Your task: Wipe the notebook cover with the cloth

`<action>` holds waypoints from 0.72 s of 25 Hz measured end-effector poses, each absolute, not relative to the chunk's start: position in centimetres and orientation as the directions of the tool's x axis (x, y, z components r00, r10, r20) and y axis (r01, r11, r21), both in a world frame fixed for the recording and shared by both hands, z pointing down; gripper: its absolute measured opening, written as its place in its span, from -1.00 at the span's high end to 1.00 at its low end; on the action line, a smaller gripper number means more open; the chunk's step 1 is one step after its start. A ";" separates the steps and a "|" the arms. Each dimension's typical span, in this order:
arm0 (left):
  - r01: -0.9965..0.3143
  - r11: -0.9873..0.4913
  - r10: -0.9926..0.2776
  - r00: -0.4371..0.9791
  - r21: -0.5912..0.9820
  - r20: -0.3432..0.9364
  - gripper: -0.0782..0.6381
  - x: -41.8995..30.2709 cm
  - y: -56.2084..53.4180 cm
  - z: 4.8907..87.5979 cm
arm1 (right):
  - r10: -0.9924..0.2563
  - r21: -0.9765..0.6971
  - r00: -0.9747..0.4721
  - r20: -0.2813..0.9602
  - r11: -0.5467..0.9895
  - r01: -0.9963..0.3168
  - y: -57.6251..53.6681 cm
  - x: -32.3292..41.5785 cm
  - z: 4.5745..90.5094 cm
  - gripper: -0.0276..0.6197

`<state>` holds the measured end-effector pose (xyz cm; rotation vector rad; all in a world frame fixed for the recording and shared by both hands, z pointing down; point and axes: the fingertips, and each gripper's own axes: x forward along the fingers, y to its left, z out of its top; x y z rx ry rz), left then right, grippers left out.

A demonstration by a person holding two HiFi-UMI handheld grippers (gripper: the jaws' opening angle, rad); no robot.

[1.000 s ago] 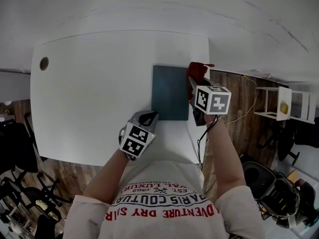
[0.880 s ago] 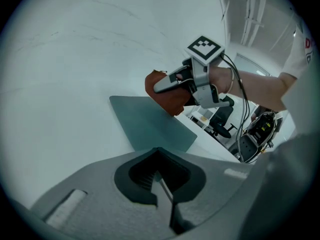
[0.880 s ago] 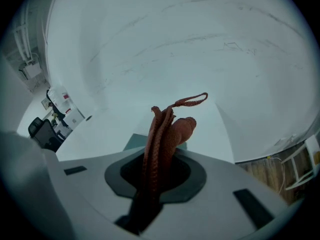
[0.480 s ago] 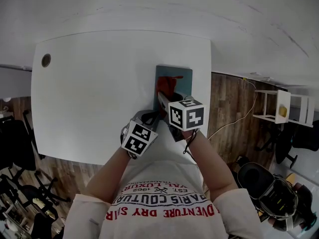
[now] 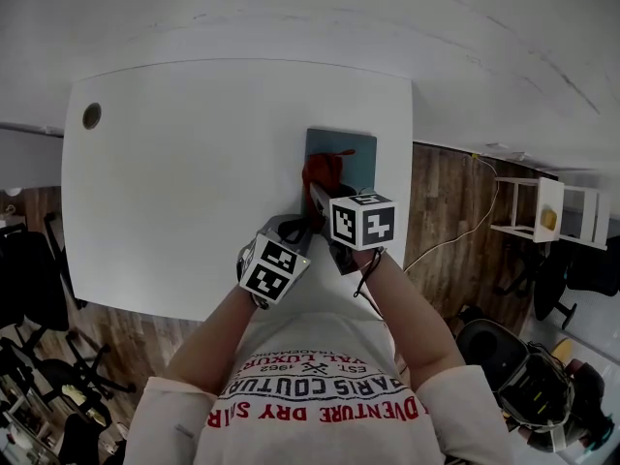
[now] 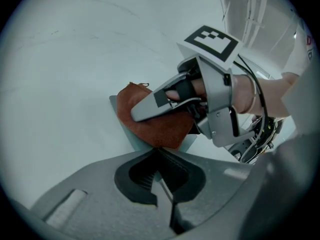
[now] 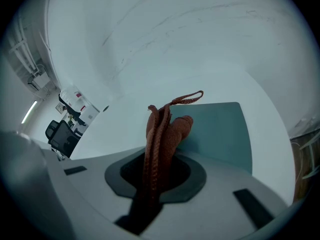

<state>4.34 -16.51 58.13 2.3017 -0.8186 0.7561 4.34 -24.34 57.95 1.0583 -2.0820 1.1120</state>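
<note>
A teal notebook [image 5: 349,155] lies at the right edge of the white table [image 5: 194,182]. My right gripper [image 5: 318,194] is shut on a red-brown cloth [image 5: 321,170], which rests on the notebook's left half. In the right gripper view the cloth [image 7: 161,134] runs up from between the jaws onto the notebook [image 7: 215,129]. My left gripper [image 5: 298,229] is shut and empty at the notebook's near-left corner. In the left gripper view the cloth [image 6: 152,121] and the right gripper [image 6: 150,109] lie just ahead of its jaws, over the notebook [image 6: 125,129].
A small round hole [image 5: 92,115] sits at the table's far left corner. Wooden floor [image 5: 446,211] lies to the right of the table, with a cable and a white shelf unit [image 5: 552,211]. Office chairs [image 5: 29,289] stand at the left.
The right gripper swung the cloth from the notebook's far right corner leftward and nearer onto the cover, then nudged it slightly. The left gripper stayed put.
</note>
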 end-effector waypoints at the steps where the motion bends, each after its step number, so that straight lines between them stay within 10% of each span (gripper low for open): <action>1: -0.692 -0.646 -0.366 0.651 0.322 0.665 0.76 4.4 -16.6 58.1 | -0.384 -0.421 -0.539 0.750 0.350 -0.837 -24.4 4.6 58.0 0.70; 18: -0.686 -0.647 -0.358 0.658 0.332 0.662 0.76 4.4 -16.7 58.2 | -0.470 -0.335 -0.435 0.768 0.284 -0.898 -24.4 11.8 58.1 0.69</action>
